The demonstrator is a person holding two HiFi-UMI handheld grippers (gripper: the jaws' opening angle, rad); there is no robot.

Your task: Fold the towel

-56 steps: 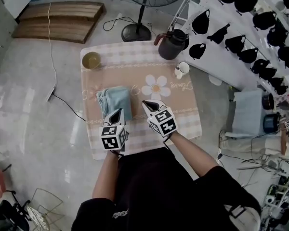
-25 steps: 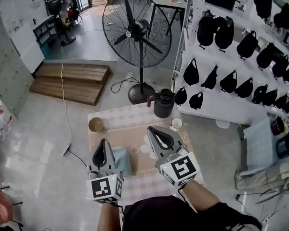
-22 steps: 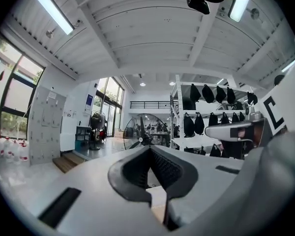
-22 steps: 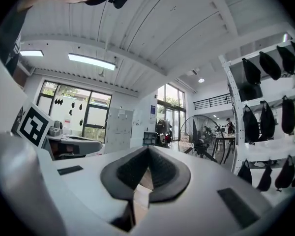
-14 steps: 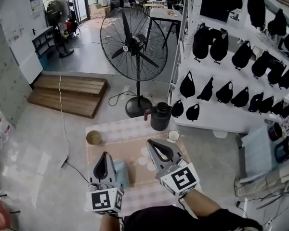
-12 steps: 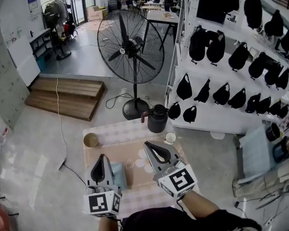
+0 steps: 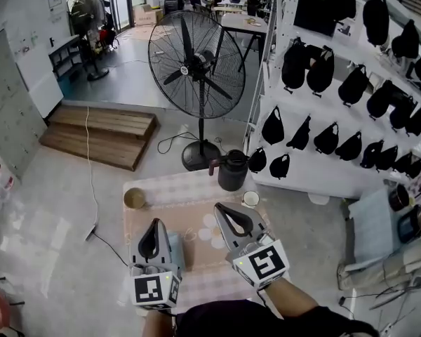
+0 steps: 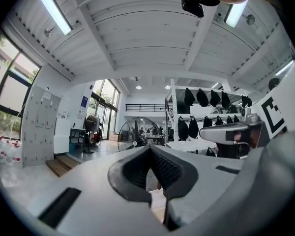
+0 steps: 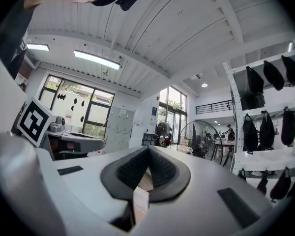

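Claws first: our left claw (image 7: 153, 225) is clenched tight with nothing in it, and our right claw (image 7: 222, 211) is clenched and empty too. We hold both of them up and pointing level, low in the middle of the head view, above the near side of the counter (image 7: 196, 192). Neither one touches the towel (image 7: 176, 248).

We think the folding is done, or nearly done. If we want one more fold, we need to bring a claw down to the towel, let its jaws come apart, pinch one edge and lay it over the other side. If not, we only need to keep our claws away so we do not mess it up.

We see just a thin strip of the towel, right beside our left claw, which hides the rest. It is pale blue and looks soft. It lies flat on the counter, in a small neat pile with a straight edge. A bowl (image 7: 134, 198) sits well apart from it, toward the upper left.
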